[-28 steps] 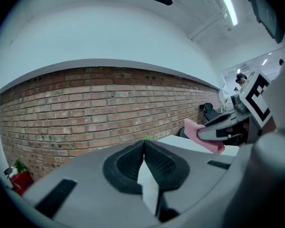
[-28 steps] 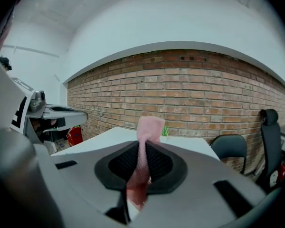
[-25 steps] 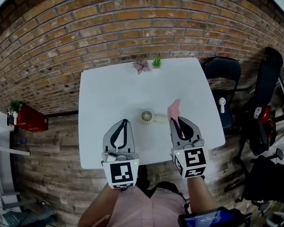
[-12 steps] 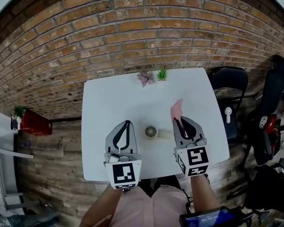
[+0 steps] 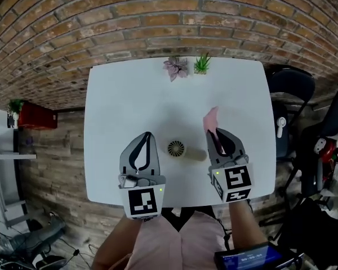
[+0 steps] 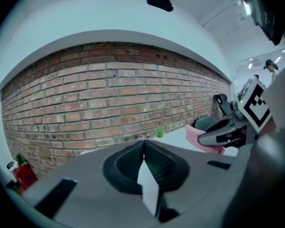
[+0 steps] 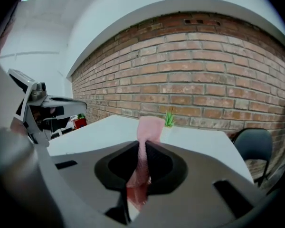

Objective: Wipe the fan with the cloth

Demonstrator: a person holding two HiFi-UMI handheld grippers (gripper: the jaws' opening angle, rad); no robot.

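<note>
Over the table, the left gripper (jaws closed, empty) and the right gripper (clamped on the cloth) point forward, slightly down, flanking the fan.

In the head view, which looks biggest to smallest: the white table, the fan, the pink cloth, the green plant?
1. white table
2. fan
3. pink cloth and green plant look about alike; the cloth is partly hidden, so I won't rank them.

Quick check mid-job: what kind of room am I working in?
Likely an office or studio: a bare brick wall, a plain white table in front of it, and a black office chair at the table's right.
</note>
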